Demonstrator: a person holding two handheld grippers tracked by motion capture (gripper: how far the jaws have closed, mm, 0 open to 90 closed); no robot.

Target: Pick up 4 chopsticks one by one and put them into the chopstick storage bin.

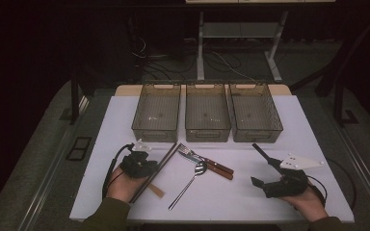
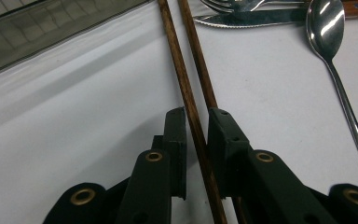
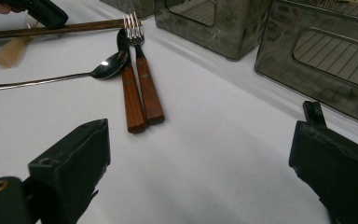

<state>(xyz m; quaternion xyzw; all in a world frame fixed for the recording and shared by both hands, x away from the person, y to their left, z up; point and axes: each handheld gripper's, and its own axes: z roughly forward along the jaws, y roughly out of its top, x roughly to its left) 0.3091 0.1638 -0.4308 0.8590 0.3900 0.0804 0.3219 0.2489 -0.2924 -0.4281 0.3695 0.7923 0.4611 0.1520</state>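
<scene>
The left gripper (image 2: 196, 122) straddles one of the two chopsticks (image 2: 186, 84) lying on the counter (image 1: 250, 192), just beside the left bin (image 1: 156, 113). Its jaws stand narrow with a thin gap on both sides of the stick, so nothing is clamped yet; this low, aligned pose likely sets up a pinch. The right gripper (image 3: 200, 163) rests spread wide and empty, well apart from the cutlery. The fork (image 3: 135, 28), knife (image 3: 130, 93) and spoon (image 3: 107, 65) lie together mid-counter. All three bins look empty, probably one for each kind.
</scene>
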